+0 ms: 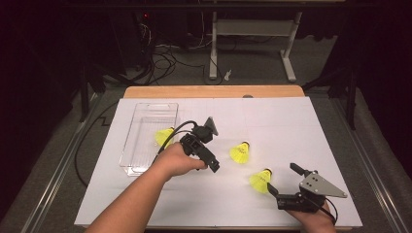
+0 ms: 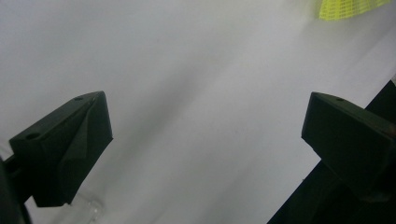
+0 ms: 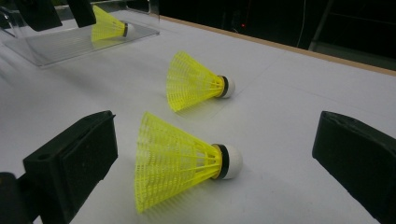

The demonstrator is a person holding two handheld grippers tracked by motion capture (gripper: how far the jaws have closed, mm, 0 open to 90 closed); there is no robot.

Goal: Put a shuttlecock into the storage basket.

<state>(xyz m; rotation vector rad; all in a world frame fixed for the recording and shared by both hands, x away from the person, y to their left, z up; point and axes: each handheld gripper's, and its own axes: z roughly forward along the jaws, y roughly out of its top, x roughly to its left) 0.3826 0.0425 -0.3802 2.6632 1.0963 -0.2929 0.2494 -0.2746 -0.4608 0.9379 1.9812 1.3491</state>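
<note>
Three yellow shuttlecocks with white corks lie on their sides. One (image 1: 164,137) (image 3: 107,23) rests inside the clear plastic tray (image 1: 141,155) (image 3: 56,49) at the left. My left gripper (image 1: 192,143) (image 2: 205,121) (image 3: 60,11) is held just right of that tray, open with nothing between its jaws; a yellow shuttlecock (image 2: 350,8) shows at its view's top edge. A second shuttlecock (image 1: 240,152) (image 3: 194,81) lies mid-table. The third (image 1: 261,180) (image 3: 177,161) lies just in front of my right gripper (image 1: 283,178) (image 3: 217,126), which is open and not touching it.
A white sheet (image 1: 291,126) covers the table, with a wooden edge (image 1: 214,91) at the far side. Beyond it are a desk frame (image 1: 252,29) and floor cables (image 1: 165,58). The left gripper's cable (image 1: 167,141) trails across the tray.
</note>
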